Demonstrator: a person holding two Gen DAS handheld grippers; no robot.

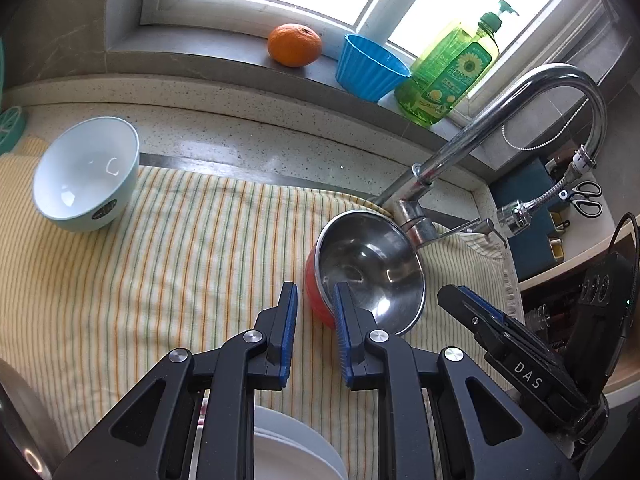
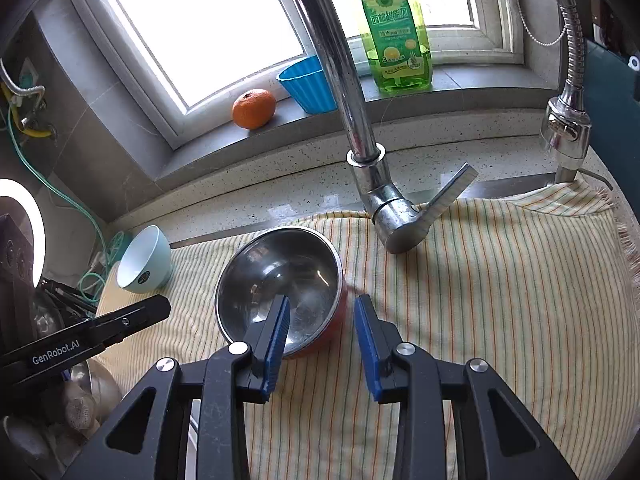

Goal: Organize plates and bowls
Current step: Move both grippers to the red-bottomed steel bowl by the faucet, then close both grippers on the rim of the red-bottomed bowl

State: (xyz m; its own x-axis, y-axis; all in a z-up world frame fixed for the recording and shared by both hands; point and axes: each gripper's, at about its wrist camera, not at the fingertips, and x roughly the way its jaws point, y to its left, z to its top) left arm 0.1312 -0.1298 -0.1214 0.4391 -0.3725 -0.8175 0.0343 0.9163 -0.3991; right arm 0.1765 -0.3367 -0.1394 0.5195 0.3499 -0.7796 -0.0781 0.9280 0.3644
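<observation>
A steel bowl with a red outside (image 1: 372, 272) (image 2: 276, 276) stands on the striped cloth (image 1: 180, 260), just in front of the tap's base. My right gripper (image 2: 323, 299) is open and straddles the bowl's near right rim: one finger is inside, the other outside, and a gap shows at the wall. My left gripper (image 1: 315, 286) is open with only cloth between its fingers. Its right finger overlaps the bowl's left side, and I cannot tell if it touches. A pale blue bowl (image 1: 84, 172) (image 2: 144, 260) sits tilted at the cloth's far left. White plates (image 1: 296, 448) lie under my left gripper.
The chrome tap (image 1: 480, 140) (image 2: 348, 100) arches over the bowl, with a hose sprayer (image 2: 564, 128) to the right. On the window sill stand an orange (image 1: 294, 45), a blue ribbed cup (image 1: 370, 68) and a green soap bottle (image 1: 452, 72). The cloth runs bare to the right (image 2: 500, 280).
</observation>
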